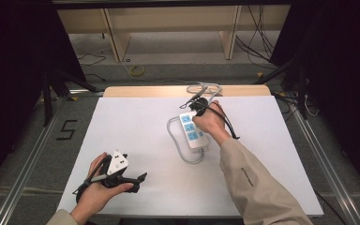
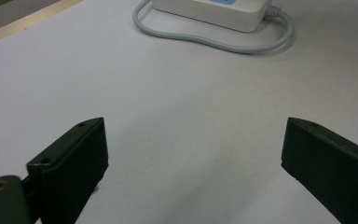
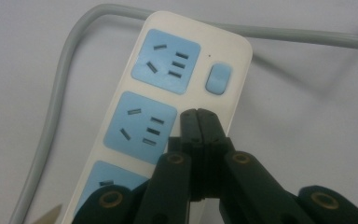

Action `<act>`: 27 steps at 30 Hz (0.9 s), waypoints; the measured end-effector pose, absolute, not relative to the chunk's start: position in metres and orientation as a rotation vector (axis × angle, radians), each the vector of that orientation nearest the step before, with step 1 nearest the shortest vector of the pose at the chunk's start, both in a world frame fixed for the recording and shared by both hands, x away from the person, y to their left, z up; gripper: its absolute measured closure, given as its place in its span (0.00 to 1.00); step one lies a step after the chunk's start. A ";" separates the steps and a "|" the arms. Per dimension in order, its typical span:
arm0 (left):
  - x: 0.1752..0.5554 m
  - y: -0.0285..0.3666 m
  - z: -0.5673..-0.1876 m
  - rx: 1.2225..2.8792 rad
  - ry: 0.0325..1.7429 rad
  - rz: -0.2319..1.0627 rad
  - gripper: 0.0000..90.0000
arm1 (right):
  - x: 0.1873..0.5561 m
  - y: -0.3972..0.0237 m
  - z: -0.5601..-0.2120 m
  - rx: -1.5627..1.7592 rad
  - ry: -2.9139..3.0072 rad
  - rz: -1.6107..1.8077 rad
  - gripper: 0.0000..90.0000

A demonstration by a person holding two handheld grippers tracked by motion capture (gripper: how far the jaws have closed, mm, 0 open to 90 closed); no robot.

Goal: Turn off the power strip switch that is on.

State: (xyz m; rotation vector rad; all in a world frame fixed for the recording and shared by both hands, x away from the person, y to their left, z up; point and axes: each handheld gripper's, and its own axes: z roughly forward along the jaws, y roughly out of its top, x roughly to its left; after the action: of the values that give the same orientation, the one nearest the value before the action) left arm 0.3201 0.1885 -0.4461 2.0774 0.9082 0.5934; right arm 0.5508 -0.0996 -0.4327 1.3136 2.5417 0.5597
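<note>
White power strip (image 3: 168,121) with blue socket faces lies directly under the right hand-held gripper (image 3: 198,116); jaws pressed together, nothing between them, tips over the strip's white edge beside the middle socket. Blue rocker switch (image 3: 218,78) sits just ahead of the tips, slightly to their right in the right gripper view. Whether the tips actually touch the strip: cannot tell.

Grey cable (image 3: 51,121) runs along the strip's far side from the tips and loops round its end.

Left hand-held gripper (image 1: 130,180) is well apart from the strip, low over the white counter (image 1: 136,126), jaws spread wide and empty (bare counter between them in the left gripper view). From there the strip's end (image 2: 214,11) and cable loop (image 2: 223,44) lie straight ahead, cut off by the top edge.

No brand or label readable on the strip. A "5" mark (image 1: 67,130) sits on the floor off the counter, on the left hand-held gripper's side.

High view: the right hand (image 1: 211,123) covers part of the strip and most of its hand-held gripper. Third socket cut off behind the jaw linkage.
</note>
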 end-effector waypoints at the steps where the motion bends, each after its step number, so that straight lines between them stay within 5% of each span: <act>1: 0.320 0.188 -0.446 2.077 0.908 0.593 0.08 | 0.551 -0.100 -0.433 1.316 2.541 0.563 1.00; 27: 0.320 0.188 -0.446 2.080 0.911 0.593 0.08 | 0.544 -0.111 -0.426 1.267 2.507 0.665 1.00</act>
State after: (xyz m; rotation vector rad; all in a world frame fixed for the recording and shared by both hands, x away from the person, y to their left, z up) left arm 0.3202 0.1882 -0.4461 2.0795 0.9112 0.5932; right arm 0.5441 -0.1110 -0.4258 1.2672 2.5069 0.6648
